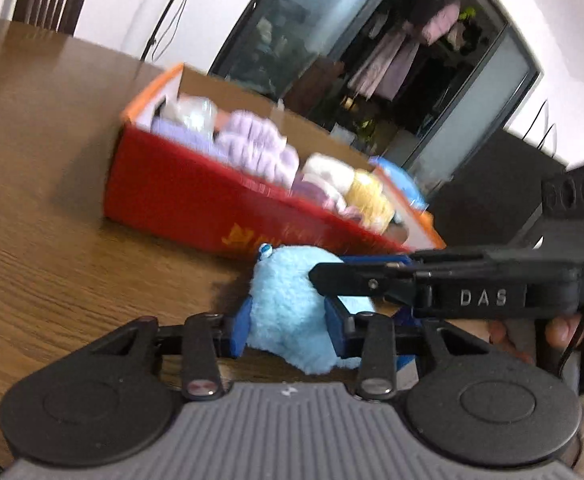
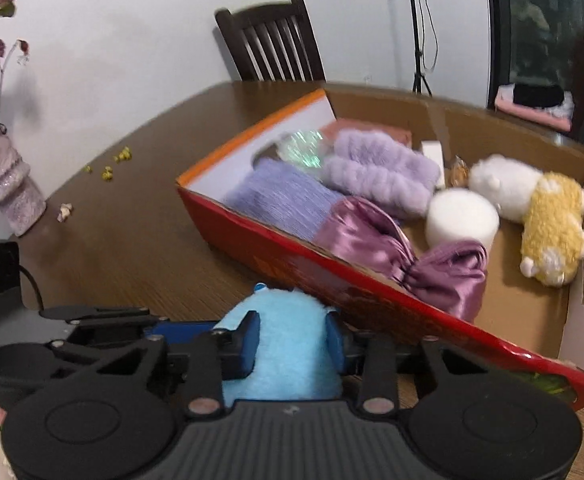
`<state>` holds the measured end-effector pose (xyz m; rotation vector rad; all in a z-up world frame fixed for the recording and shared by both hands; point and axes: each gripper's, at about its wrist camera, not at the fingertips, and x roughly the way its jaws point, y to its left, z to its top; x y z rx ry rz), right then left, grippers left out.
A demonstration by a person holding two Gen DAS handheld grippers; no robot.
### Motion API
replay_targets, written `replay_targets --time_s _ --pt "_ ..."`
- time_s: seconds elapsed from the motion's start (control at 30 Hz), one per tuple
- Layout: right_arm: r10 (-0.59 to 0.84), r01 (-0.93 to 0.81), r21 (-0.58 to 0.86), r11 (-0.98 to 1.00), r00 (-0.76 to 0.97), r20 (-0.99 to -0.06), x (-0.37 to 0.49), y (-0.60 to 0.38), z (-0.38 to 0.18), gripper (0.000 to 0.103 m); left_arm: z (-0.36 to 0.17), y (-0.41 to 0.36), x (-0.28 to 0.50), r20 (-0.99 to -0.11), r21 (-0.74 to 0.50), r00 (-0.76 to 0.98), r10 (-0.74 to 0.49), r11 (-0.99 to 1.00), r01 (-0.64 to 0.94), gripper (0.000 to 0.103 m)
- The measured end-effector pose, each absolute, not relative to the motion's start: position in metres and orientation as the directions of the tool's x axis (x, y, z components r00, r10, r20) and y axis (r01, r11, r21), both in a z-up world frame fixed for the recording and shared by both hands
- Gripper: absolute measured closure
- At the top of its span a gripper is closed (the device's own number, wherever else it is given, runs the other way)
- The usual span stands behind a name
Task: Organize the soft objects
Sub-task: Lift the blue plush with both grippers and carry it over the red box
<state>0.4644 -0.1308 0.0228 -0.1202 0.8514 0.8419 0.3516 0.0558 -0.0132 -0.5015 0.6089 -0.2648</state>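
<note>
A light blue plush toy (image 1: 288, 300) (image 2: 288, 312) lies on the wooden table (image 1: 52, 160) just in front of a red cardboard box (image 1: 196, 208) (image 2: 292, 256). My left gripper (image 1: 288, 330) is shut on it, blue pads pressed into its fur on both sides. My right gripper (image 2: 293, 340) grips the same toy from the other side; in the left wrist view it reaches in from the right (image 1: 331, 280). Inside the box lie purple fluffy cloths (image 2: 379, 168), a purple satin pouch (image 2: 375, 240), a white roll (image 2: 461, 216) and a white and yellow plush (image 2: 547, 216).
A vase of dried flowers (image 2: 8, 192) stands at the table's left edge, with small yellow bits (image 2: 108, 168) scattered near it. A dark chair (image 2: 272, 40) sits behind the table. Another blue item (image 1: 403, 184) shows beyond the box's far end.
</note>
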Motion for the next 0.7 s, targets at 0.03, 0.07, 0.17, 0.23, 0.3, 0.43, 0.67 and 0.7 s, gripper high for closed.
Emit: replay_targets --time_s 0.03,0.07,0.17,0.23,0.3,0.43,0.67,0.7 --pt "0.613 -0.698 0.220 0.682 0.382 -0.691 0.459 -0.130 0.028 0.069 -0.004 0.059 0.343 -0.451 -0.527 0.804 -0.388 0.843 0.110 0.064" --pt "0.624 -0.699 0.216 0.682 0.402 -0.670 0.450 -0.133 0.036 0.069 0.006 0.060 0.331 -0.420 -0.523 0.817 -0.395 0.841 0.137 0.064" --pt "0.674 -0.701 0.224 0.677 0.469 -0.571 0.411 -0.151 0.068 0.069 0.034 0.055 0.293 -0.344 -0.478 0.835 -0.429 0.846 0.237 0.064" --pt "0.696 -0.683 0.256 0.684 0.506 -0.509 0.378 -0.171 0.079 0.069 0.041 0.046 0.268 -0.343 -0.452 0.816 -0.466 0.843 0.291 0.064" --pt "0.689 -0.653 0.278 0.705 0.537 -0.486 0.347 -0.188 0.075 0.069 0.034 0.034 0.252 -0.376 -0.447 0.781 -0.499 0.836 0.319 0.064" --pt "0.656 -0.535 0.385 0.752 0.550 -0.517 0.312 -0.227 0.037 0.069 0.009 0.006 0.245 -0.452 -0.490 0.701 -0.551 0.810 0.320 0.064" --pt "0.585 -0.337 0.493 0.802 0.611 -0.534 0.286 -0.274 -0.015 0.068 -0.014 -0.025 0.253 -0.520 -0.397 0.705 -0.482 0.867 0.300 0.060" --pt "0.584 -0.321 0.508 0.799 0.615 -0.530 0.285 -0.278 -0.017 0.068 -0.012 -0.018 0.251 -0.510 -0.417 0.712 -0.482 0.863 0.286 0.058"
